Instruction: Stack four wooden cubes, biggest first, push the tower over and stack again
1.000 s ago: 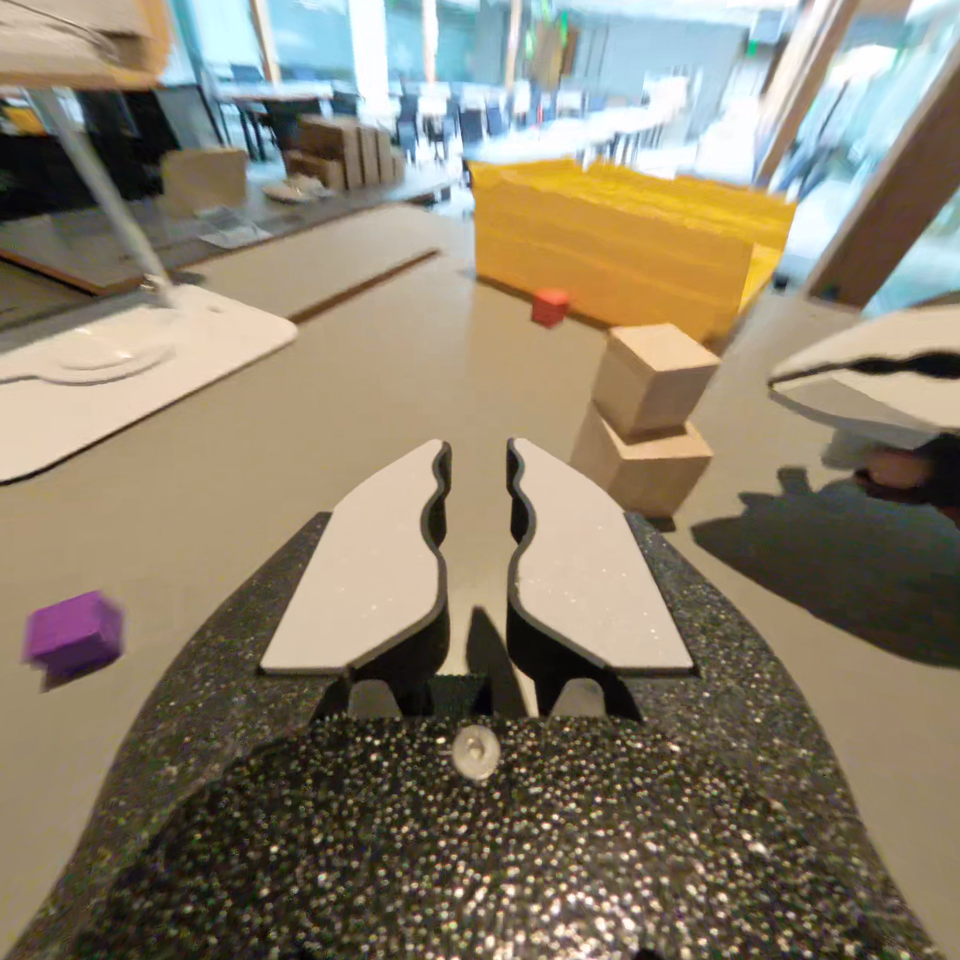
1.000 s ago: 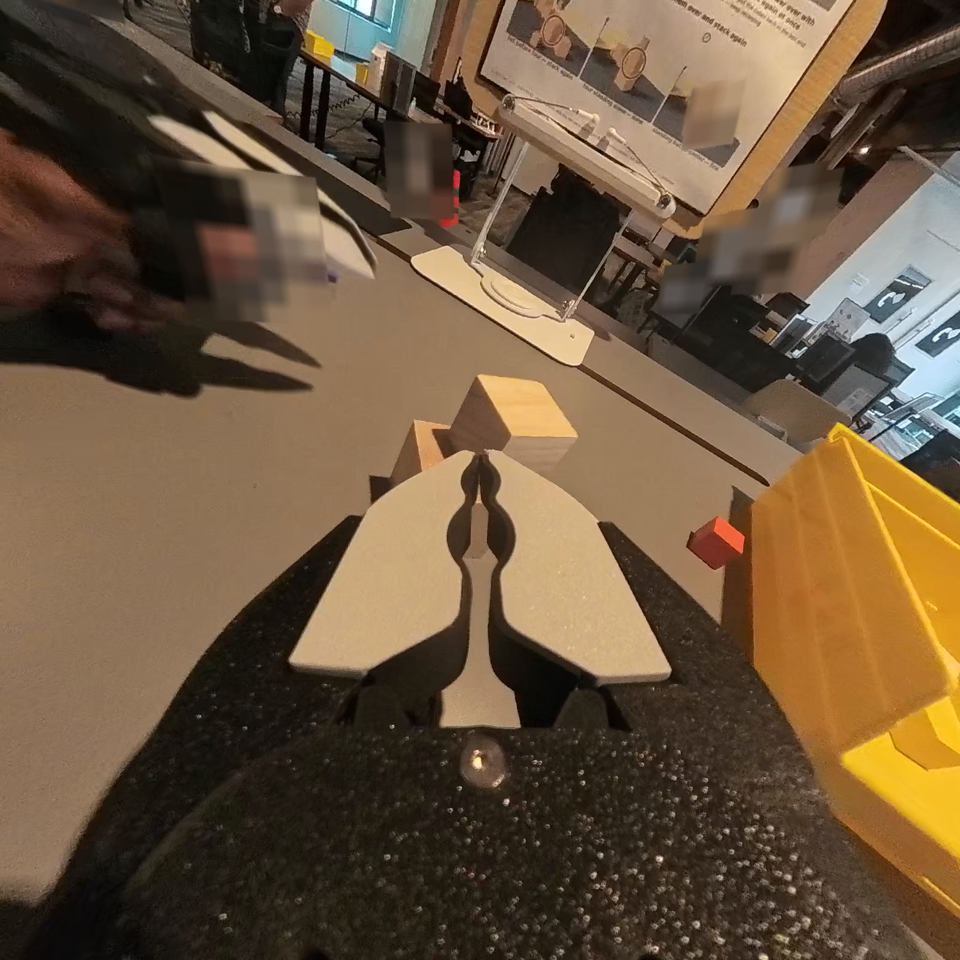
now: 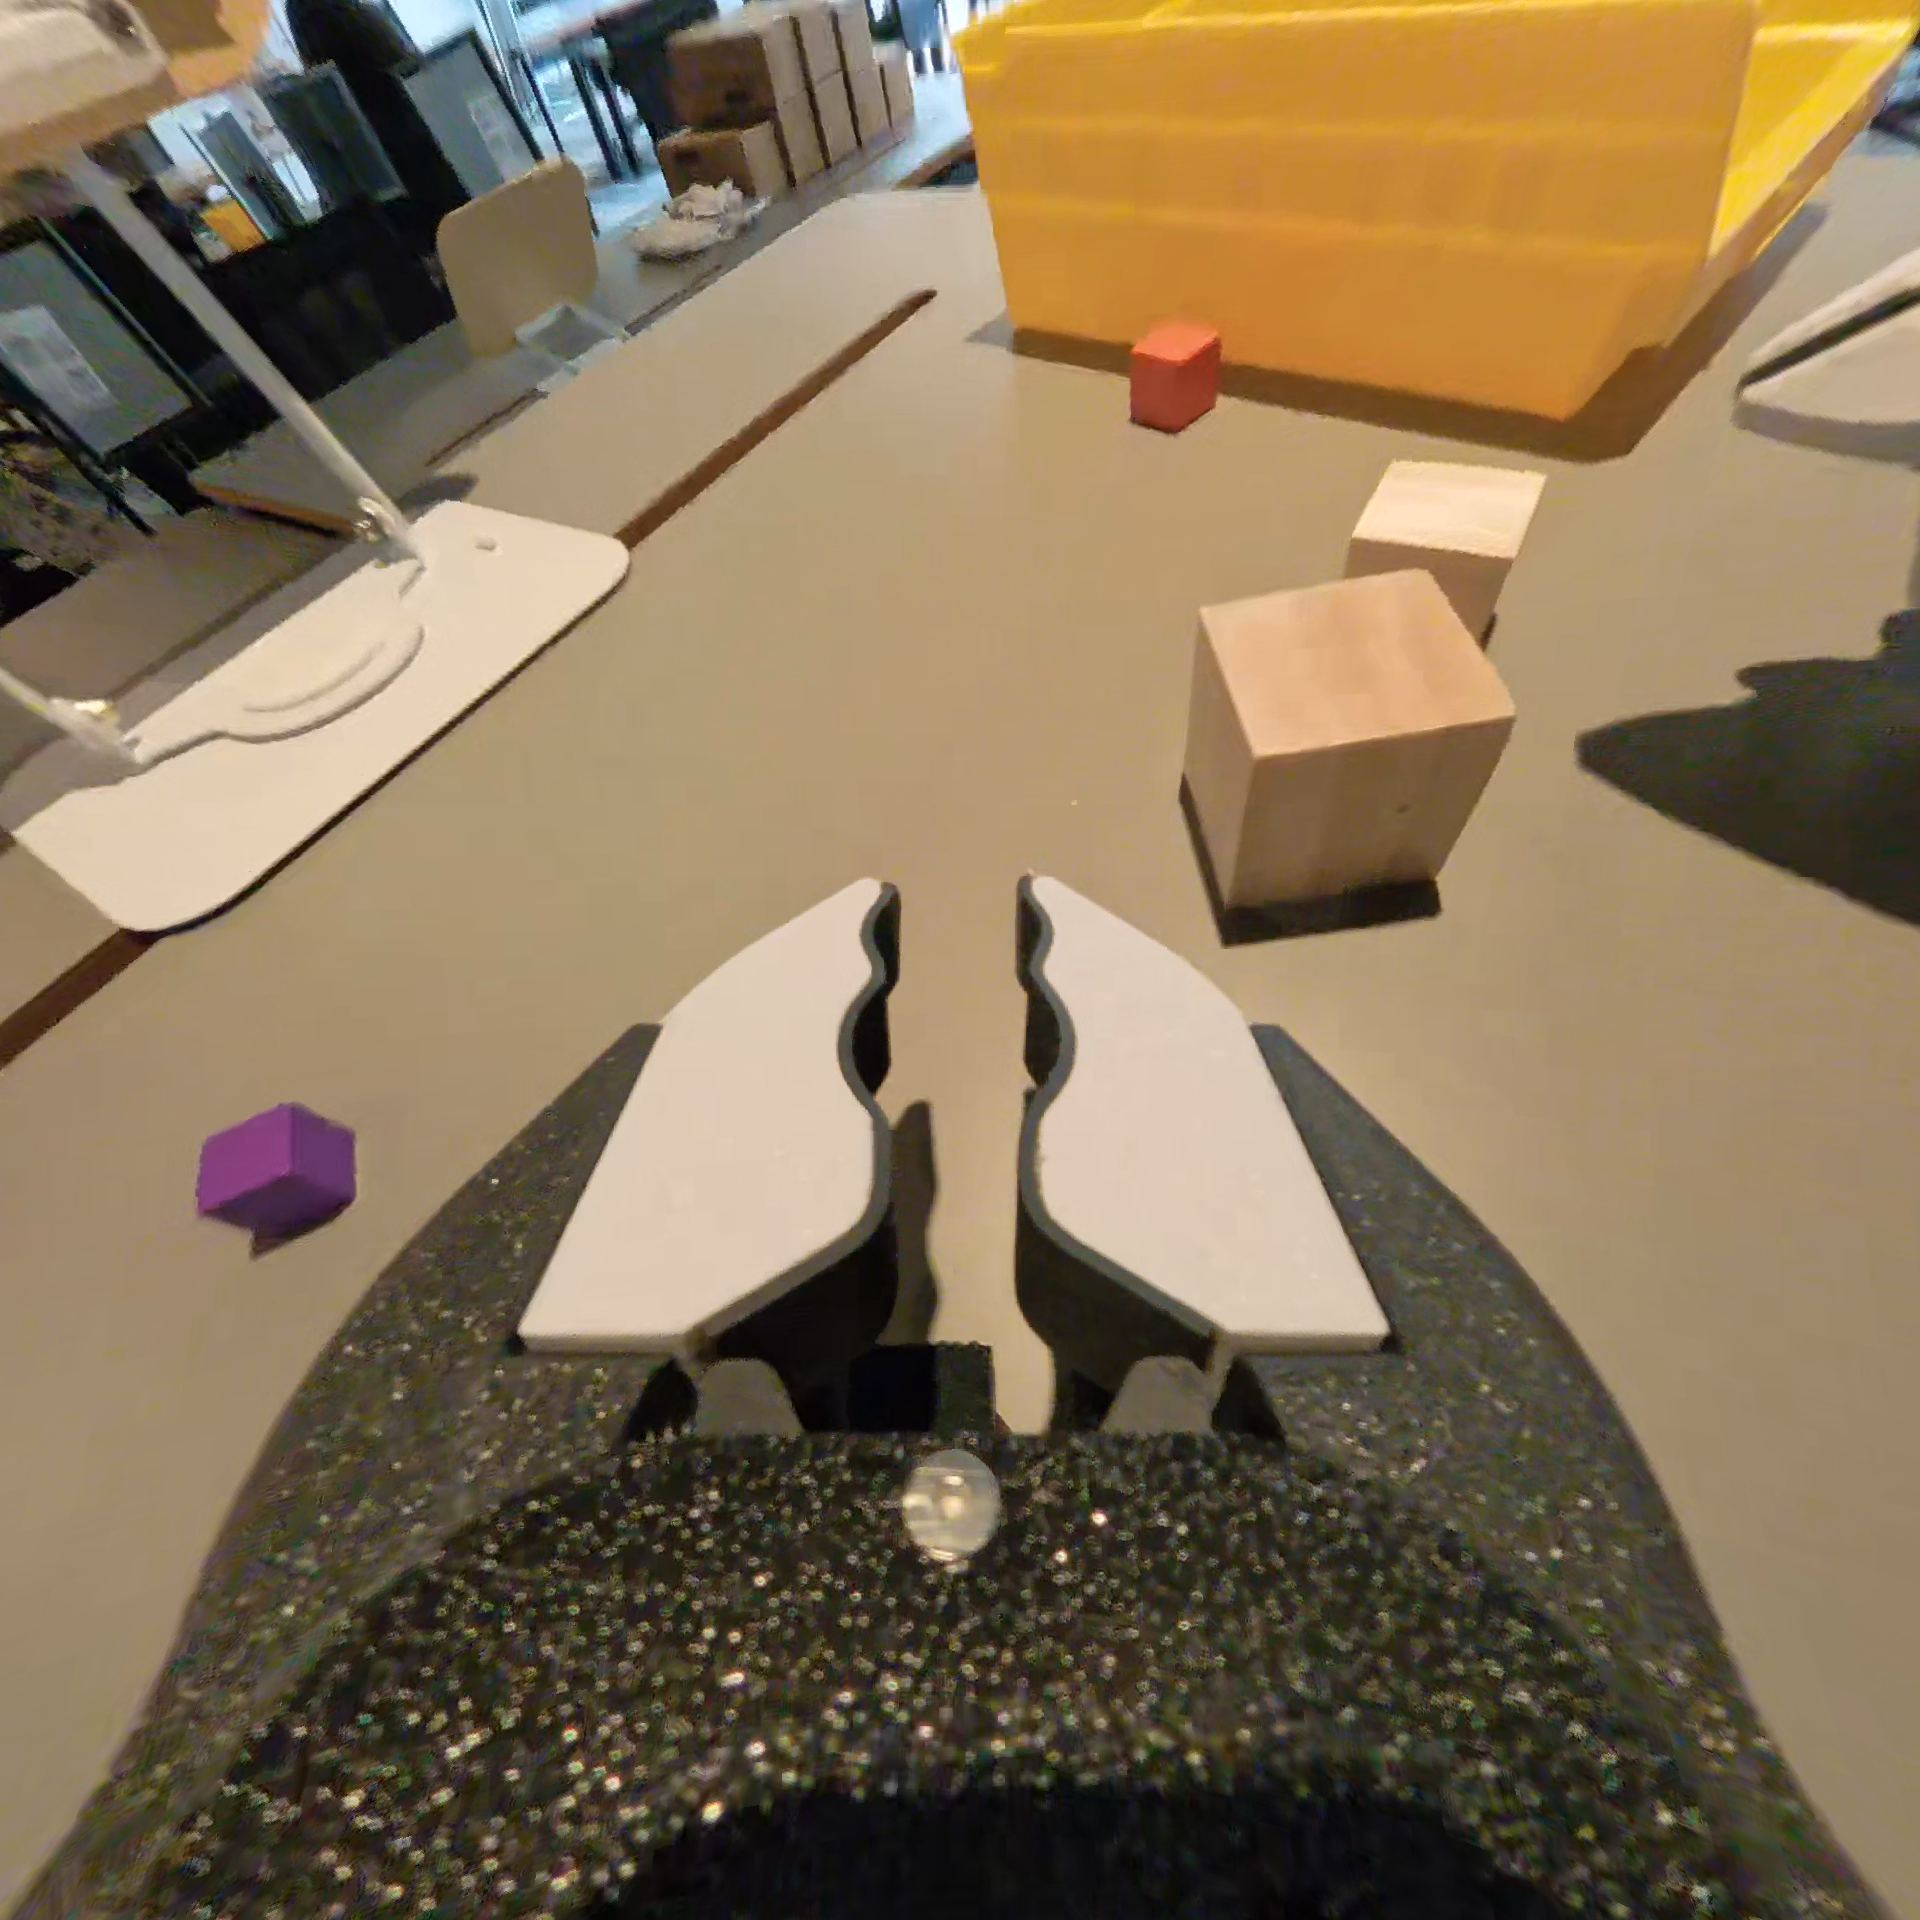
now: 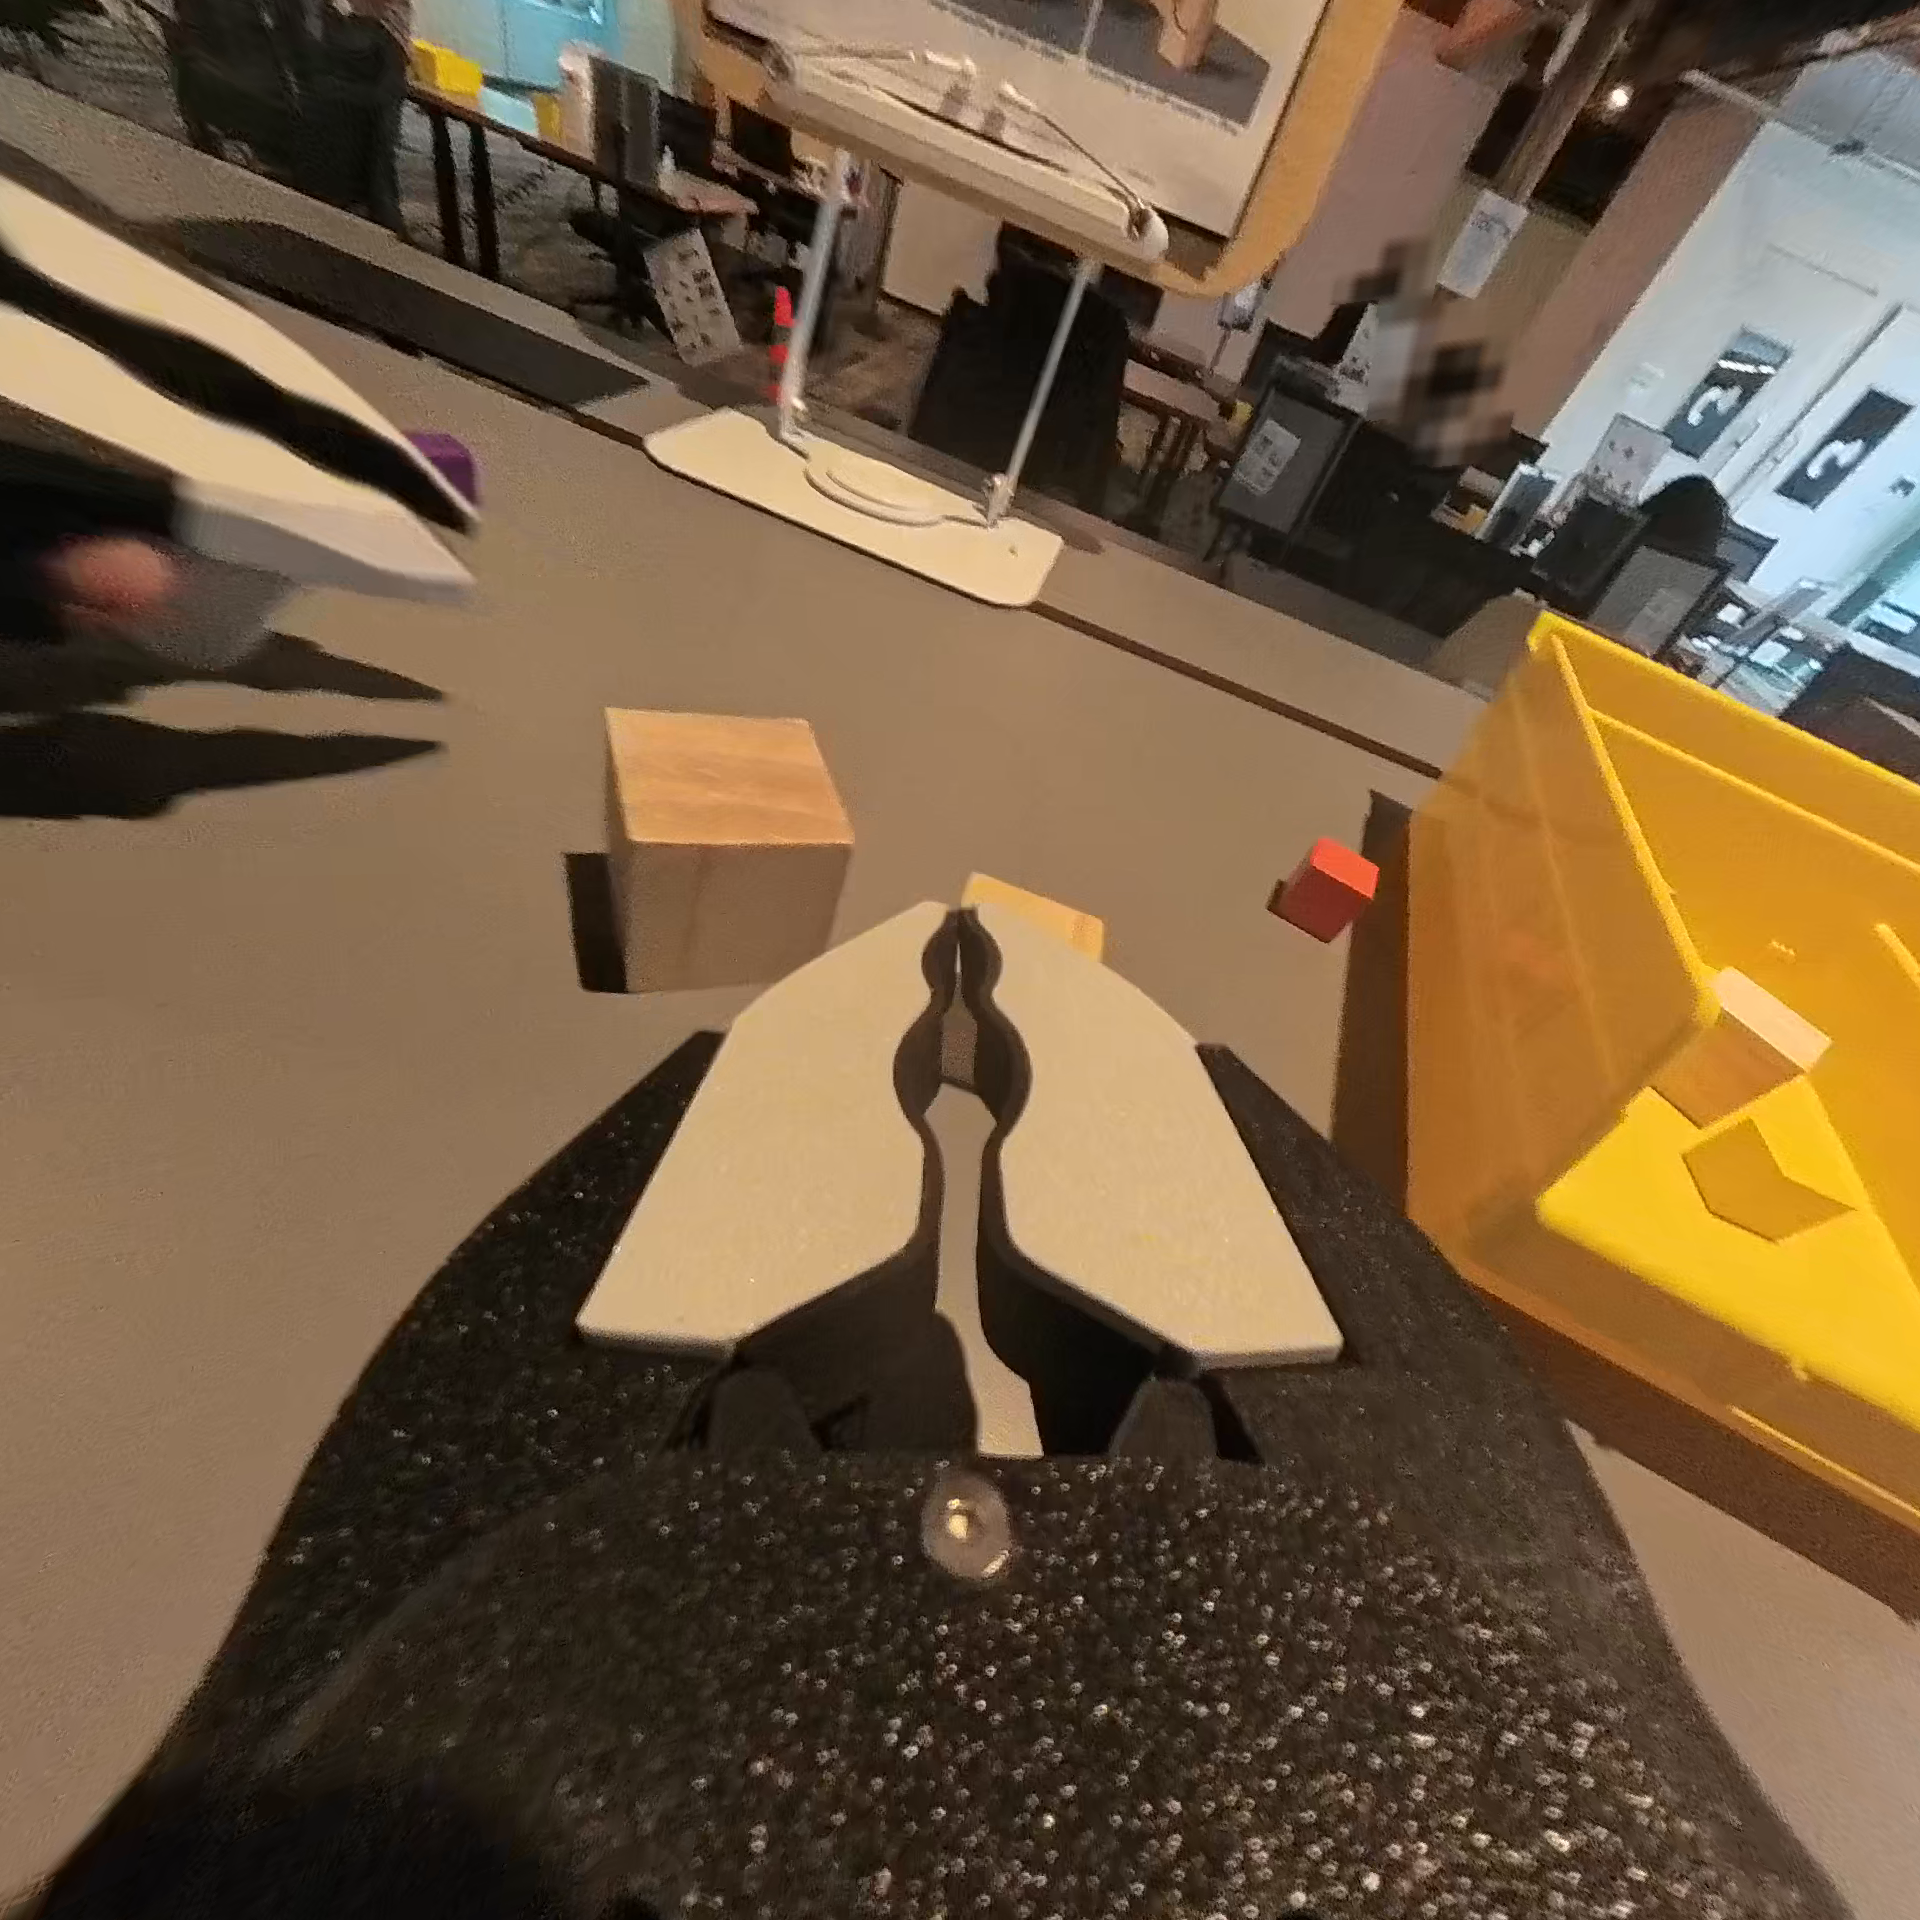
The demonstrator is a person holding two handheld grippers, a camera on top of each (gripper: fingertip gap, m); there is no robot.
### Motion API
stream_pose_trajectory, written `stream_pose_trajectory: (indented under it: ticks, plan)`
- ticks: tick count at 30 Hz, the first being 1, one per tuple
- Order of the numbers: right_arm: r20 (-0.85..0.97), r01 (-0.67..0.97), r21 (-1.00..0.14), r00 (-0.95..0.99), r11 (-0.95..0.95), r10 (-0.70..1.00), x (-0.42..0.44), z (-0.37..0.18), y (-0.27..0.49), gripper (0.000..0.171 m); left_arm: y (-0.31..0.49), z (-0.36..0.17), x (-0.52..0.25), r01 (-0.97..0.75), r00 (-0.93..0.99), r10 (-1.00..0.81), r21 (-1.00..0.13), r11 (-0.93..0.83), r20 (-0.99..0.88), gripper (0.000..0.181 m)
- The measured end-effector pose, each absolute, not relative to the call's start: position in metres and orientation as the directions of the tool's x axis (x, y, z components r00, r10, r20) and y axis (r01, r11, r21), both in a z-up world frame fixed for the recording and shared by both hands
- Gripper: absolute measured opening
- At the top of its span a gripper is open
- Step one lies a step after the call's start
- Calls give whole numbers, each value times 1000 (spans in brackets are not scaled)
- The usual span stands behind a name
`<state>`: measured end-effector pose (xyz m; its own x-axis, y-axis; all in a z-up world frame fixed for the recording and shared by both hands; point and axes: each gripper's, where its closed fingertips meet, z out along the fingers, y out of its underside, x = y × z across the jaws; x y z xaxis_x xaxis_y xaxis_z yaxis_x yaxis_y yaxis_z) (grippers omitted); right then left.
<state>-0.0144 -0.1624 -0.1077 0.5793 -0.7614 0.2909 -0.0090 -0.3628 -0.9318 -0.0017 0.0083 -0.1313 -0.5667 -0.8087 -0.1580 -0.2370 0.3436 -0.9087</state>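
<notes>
Left tongs (image 3: pixel 956 904): spread a little and empty, hovering low over the grey surface (image 3: pixel 831 644).
Right tongs (image 4: pixel 958 914): tips pressed together, nothing between them; in the left wrist view they show only as a pale edge at far right.
Large wooden cube (image 3: pixel 1340 738): flat on the surface, ahead and to the right of your left tongs; ahead and left of your right tongs.
Smaller wooden cube (image 3: pixel 1439 540): just behind the large one from the left tongs; from the right tongs it sits straight past the tips, mostly hidden by them. Nothing is stacked.
Purple cube (image 3: pixel 278 1172): left of and beside your left tongs, well apart from the wooden pair.
Red cube (image 3: pixel 1174 372): far ahead of the left tongs, near the yellow bin (image 3: pixel 1351 177).
Risk, first grab: your right tongs are shut right at the smaller cube, so moving forward would likely shove it instead of gripping it. Open them first.
Risk, base: the smaller cube lies just beside the large one; a careless pickup could nudge the base askew.
Risk, order: the purple and red cubes look similar in size, so you could pick the wrong one next.
Risk, crowding: both tongs point towards the same wooden pair and could collide.
</notes>
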Motion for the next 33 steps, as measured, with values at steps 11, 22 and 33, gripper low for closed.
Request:
stream_pose_trajectory:
  ticks: [11, 22, 33]
  plan:
    - [292, -137, -894, 545, -427, -786, 11, -126, -183, 15, -44, -140, -24, -351, -637, -771, -894, 280, 9, 71]
    - [355, -92, -877, 536, -471, -766, 8, -126, -179, 15, -87, -166, -8, -451, -576, -814, -801, 392, -74, 60]
    - [367, -74, -872, 553, -484, -747, 5, -126, -175, 14, 1, -166, -60, -219, -894, -441, -783, 582, -78, 60]
